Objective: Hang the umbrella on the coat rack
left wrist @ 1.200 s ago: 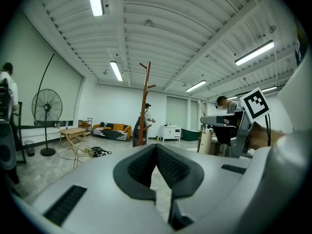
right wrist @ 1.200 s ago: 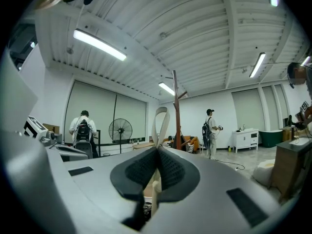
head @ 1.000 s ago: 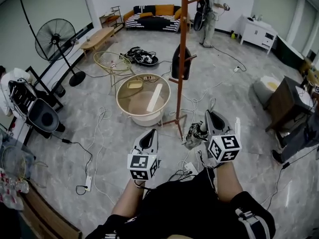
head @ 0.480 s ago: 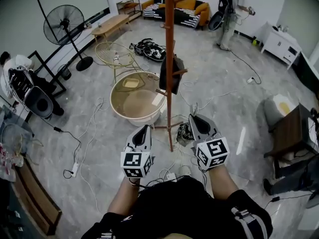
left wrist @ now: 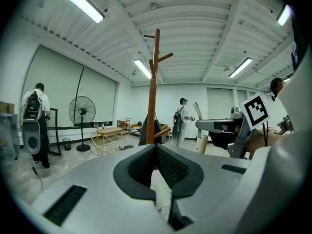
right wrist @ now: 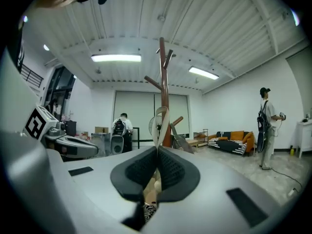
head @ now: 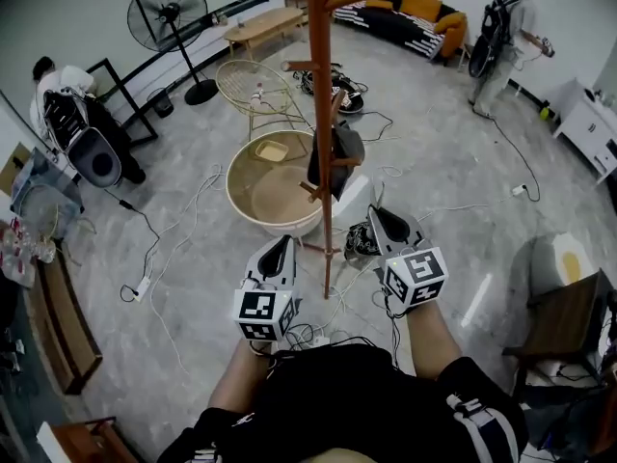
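Observation:
The wooden coat rack [head: 319, 114] stands just ahead, its pole between my two grippers, and it also rises in the left gripper view [left wrist: 153, 82] and the right gripper view [right wrist: 164, 82]. My right gripper [head: 379, 216] is shut on the pale strap loop [right wrist: 159, 123] of a folded black-and-white patterned umbrella [head: 362, 243], which hangs low beside the pole's foot; a bit of it shows under the jaws [right wrist: 147, 212]. My left gripper [head: 282, 246] is shut with nothing in it [left wrist: 157, 147]. A dark bag [head: 337, 157] hangs from a lower peg.
A round beige table [head: 253, 206] stands behind the rack, with a wire chair [head: 253, 87] and a floor fan [head: 172, 15] beyond it. Cables and a power strip [head: 142, 287] lie on the floor. One person [head: 504, 29] stands at the back right, another [head: 60, 90] at the left.
The rack has come closer and now stands between the grippers. The table and fan slid right in view. Both grippers stay shut, the right one still holding the umbrella.

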Tool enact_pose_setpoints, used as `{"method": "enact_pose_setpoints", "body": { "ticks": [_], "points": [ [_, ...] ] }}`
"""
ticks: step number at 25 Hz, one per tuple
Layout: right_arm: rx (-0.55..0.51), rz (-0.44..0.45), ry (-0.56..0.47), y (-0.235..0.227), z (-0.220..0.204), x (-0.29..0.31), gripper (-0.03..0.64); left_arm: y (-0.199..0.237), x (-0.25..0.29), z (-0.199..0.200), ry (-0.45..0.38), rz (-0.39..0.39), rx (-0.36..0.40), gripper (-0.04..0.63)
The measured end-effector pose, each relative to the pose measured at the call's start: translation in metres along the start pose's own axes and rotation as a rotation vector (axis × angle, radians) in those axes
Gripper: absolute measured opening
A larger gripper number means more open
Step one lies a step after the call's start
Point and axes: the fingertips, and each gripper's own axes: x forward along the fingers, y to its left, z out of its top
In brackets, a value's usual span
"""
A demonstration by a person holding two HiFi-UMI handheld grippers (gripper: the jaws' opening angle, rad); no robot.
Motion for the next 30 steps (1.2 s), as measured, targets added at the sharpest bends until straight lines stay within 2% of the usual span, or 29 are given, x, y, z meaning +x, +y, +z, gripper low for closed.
{"method": "enact_pose_setpoints", "body": {
  "ticks": [6,11,16,21,30],
  "points": [
    [0.084,0.079,0.02,-0.053,-0.021,0.045,0.015,0.003,0.028,-0.01,0.029,0.123,-0.02,0.017],
    [0.116,0.112,0.06,-0.085,-0.049,0.073,0.015,-0.004,0.044,-0.017,0.041,0.181,-0.011,0.017],
    [0.087,0.128,0.118,-0.096,-0.066,0.096,0.015,-0.004,0.041,-0.023,0.062,0.226,-0.014,0.017],
    [0.114,0.148,0.148,-0.104,-0.071,0.116,0.014,-0.002,0.033,-0.024,0.085,0.264,-0.023,0.017],
    [0.195,0.17,0.243,-0.102,-0.109,0.13,0.014,-0.003,0.014,-0.029,0.105,0.304,-0.018,0.017]
  ]
}}
